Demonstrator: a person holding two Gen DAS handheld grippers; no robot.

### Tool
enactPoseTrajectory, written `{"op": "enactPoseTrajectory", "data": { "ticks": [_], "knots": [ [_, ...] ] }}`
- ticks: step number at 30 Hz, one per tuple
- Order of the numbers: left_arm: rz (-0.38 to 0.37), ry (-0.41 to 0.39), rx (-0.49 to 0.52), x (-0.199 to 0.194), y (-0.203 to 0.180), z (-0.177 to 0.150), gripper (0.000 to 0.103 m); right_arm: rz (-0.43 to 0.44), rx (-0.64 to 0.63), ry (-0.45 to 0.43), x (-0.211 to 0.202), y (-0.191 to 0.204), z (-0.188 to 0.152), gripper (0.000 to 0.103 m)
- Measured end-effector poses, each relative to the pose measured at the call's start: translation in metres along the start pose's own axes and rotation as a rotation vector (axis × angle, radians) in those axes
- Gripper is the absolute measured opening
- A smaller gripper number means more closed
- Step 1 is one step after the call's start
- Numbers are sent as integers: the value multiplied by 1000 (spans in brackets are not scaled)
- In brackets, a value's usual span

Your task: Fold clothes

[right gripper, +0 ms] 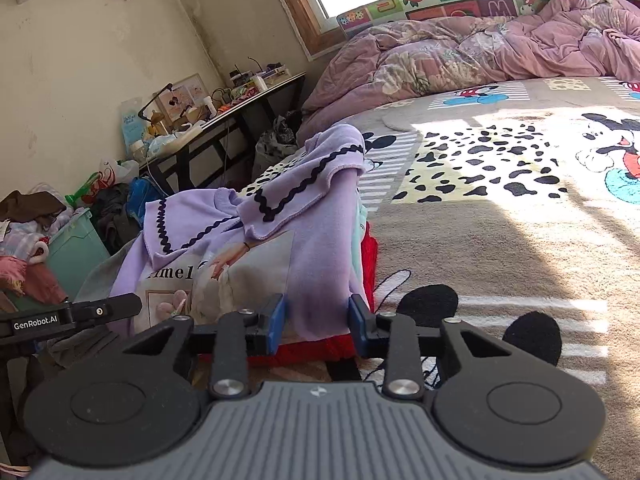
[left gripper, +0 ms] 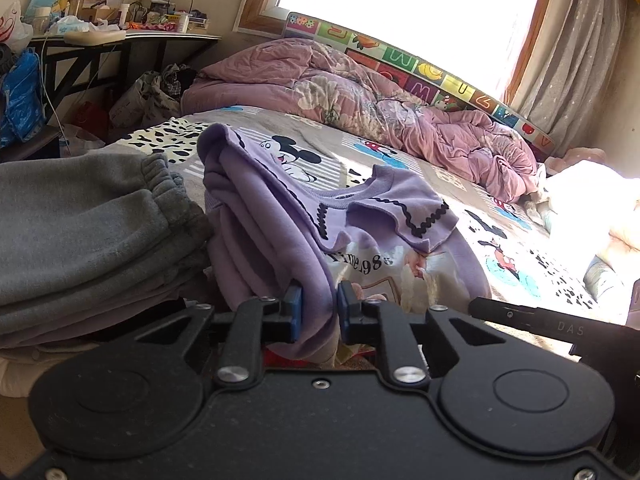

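Observation:
A lilac sweatshirt [left gripper: 272,224] with black wavy trim and a printed front lies half folded on the bed, one side raised into a ridge. My left gripper [left gripper: 319,312] is shut on its near left fold, and the cloth fills the gap between the blue pads [left gripper: 295,312]. In the right wrist view the sweatshirt [right gripper: 320,208] drapes toward me, with my right gripper [right gripper: 318,324] shut on its near right edge. Red cloth [right gripper: 332,350] shows beneath it. A grey folded stack [left gripper: 80,232] sits just to the left.
The Mickey-print bed sheet [right gripper: 500,216] spreads to the right in sunlight. A crumpled pink quilt [left gripper: 360,92] lies along the far side under the window. A cluttered desk [left gripper: 120,36] and a green bin [right gripper: 76,248] with clothes stand left of the bed.

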State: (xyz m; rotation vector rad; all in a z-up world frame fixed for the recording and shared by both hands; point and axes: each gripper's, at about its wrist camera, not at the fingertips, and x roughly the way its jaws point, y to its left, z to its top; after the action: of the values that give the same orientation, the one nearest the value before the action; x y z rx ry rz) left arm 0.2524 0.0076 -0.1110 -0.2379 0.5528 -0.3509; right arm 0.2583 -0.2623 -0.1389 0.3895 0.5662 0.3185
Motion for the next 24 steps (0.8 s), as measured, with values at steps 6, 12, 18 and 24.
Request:
{"op": "enactPoseTrajectory", "data": {
  "ticks": [6, 12, 18, 24],
  "knots": [
    [-141, -69, 65, -22, -41, 18, 6, -9, 33, -36, -29, -6, 16, 30],
    [-240, -132, 86, -41, -86, 26, 5, -55, 137, -85, -73, -44, 14, 29],
    [-328, -163, 98, -58, -134, 37, 5, -90, 254, -107, -140, -91, -11, 43],
    [-378, -189, 147, -74, -191, 46, 5, -77, 324, -121, -216, -106, -59, 52]
  ]
}}
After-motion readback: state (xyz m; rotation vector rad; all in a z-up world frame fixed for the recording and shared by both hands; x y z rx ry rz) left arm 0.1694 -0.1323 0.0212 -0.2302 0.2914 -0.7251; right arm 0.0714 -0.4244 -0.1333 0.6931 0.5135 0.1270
